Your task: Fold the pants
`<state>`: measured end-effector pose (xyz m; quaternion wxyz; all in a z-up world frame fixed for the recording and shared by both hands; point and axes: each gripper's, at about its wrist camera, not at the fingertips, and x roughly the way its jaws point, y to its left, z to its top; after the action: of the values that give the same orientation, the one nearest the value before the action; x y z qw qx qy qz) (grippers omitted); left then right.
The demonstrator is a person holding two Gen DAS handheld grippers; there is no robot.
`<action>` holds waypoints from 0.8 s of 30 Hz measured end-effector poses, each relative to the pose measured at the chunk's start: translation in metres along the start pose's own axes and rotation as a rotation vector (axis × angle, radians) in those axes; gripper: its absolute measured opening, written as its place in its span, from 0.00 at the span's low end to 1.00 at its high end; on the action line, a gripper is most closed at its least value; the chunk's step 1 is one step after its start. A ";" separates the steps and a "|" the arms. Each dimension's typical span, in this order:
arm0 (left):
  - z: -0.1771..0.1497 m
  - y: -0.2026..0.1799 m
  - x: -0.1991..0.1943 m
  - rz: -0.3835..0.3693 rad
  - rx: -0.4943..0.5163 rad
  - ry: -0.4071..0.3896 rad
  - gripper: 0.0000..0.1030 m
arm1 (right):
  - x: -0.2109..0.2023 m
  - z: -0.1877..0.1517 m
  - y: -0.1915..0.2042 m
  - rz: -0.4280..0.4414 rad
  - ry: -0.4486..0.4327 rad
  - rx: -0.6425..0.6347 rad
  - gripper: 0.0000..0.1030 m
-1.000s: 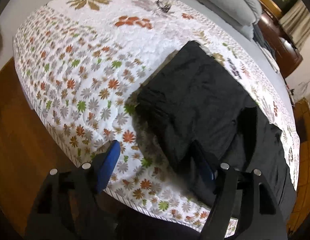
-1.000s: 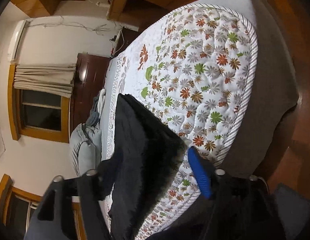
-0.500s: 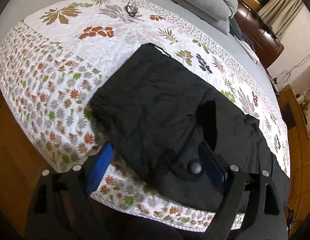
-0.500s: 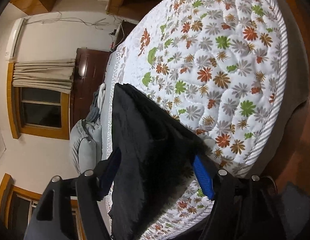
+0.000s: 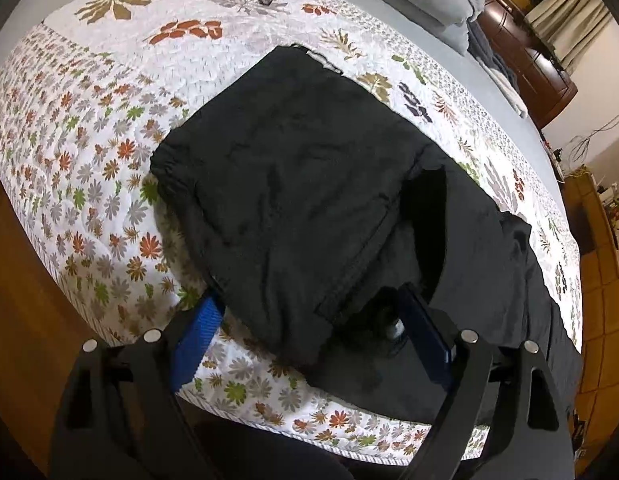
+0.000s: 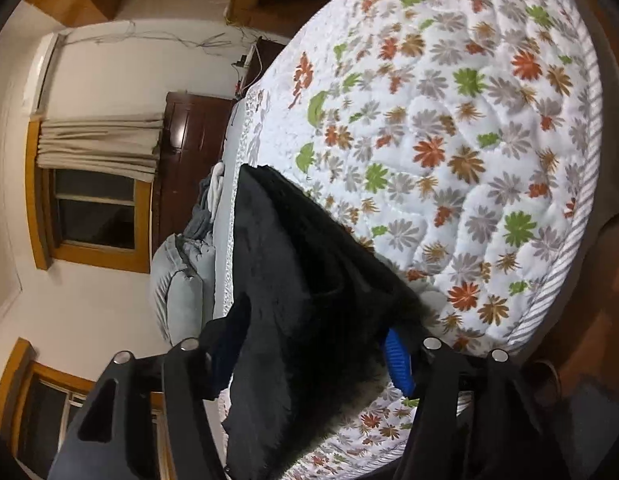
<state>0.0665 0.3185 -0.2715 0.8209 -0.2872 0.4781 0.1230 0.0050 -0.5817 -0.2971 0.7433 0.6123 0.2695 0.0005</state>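
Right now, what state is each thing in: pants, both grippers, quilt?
Pants: black, partly folded, lying on the quilt near the bed's edge.
Left gripper: open, jaws astride the near fold, just been opening.
Right gripper: jaws around the pants' edge, just been closing; grip unclear.
Quilt: spread flat over the bed.

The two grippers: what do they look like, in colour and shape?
Both look alike. The left gripper and the right gripper have matte black angular bodies with cut-out slots and round silver bolt heads. Their fingers carry bright blue ribbed pads. No cables, markings or sleeves show.
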 end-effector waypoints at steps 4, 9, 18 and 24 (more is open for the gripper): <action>-0.001 0.001 0.006 0.004 -0.014 0.016 0.86 | 0.002 0.002 0.003 0.005 0.004 0.003 0.61; -0.002 -0.003 0.008 0.023 0.004 0.023 0.86 | 0.007 0.004 0.015 0.010 -0.002 -0.010 0.50; -0.004 0.002 0.008 0.027 -0.028 0.019 0.87 | 0.007 0.004 0.052 -0.048 -0.024 -0.088 0.22; -0.006 0.001 0.002 0.059 -0.003 0.010 0.87 | 0.006 0.000 0.092 -0.062 -0.044 -0.158 0.21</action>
<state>0.0626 0.3159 -0.2764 0.8140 -0.2748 0.4903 0.1467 0.0402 -0.5564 -0.2157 0.7946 0.5431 0.2712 -0.0150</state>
